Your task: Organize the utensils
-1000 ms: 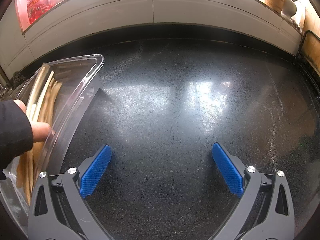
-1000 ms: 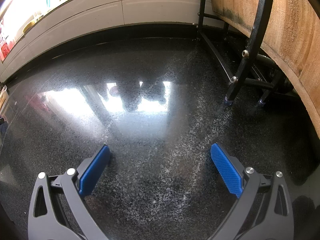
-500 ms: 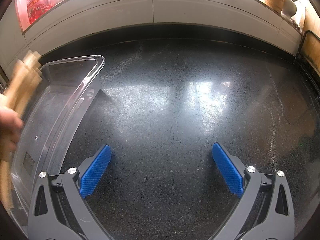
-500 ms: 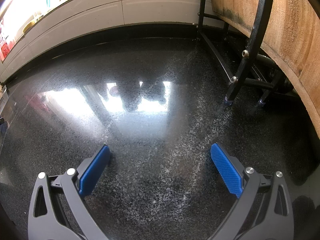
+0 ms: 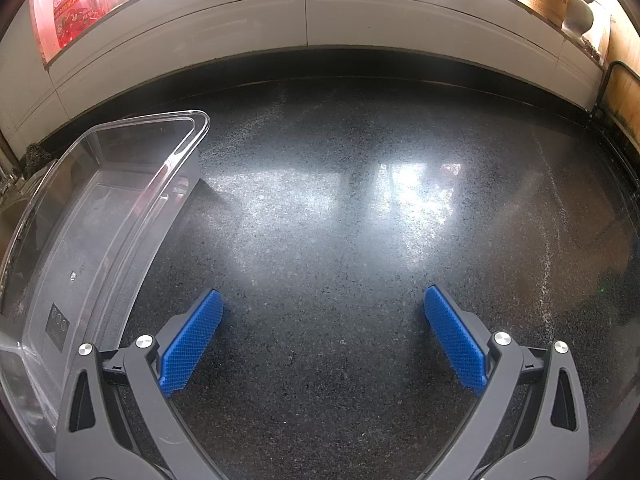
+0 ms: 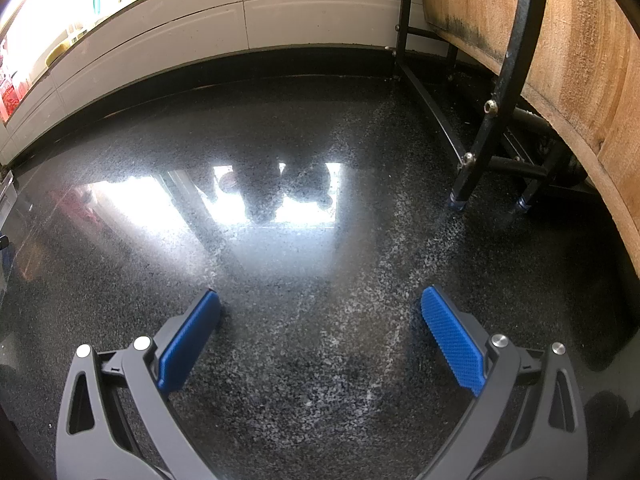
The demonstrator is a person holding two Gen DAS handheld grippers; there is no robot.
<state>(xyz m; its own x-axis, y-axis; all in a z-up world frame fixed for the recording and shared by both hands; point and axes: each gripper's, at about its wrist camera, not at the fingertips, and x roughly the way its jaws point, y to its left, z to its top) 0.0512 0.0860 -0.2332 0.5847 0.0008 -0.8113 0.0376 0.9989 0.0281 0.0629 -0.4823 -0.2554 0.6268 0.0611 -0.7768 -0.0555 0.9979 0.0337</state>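
Note:
A clear plastic bin stands on the dark speckled counter at the left of the left wrist view, and nothing lies inside it. My left gripper hovers low over the counter just right of the bin, open, with nothing between its blue pads. In the right wrist view my right gripper is open over bare counter, empty too. No utensils show in either view.
A white tiled wall runs along the back of the counter. At the right a black metal rack holds wooden boards. A red packet and a pale jar sit on the sill.
A hand in a dark sleeve lifted a bundle of wooden chopsticks out of the clear bin and left the view. The bin now holds nothing. Neither gripper moved.

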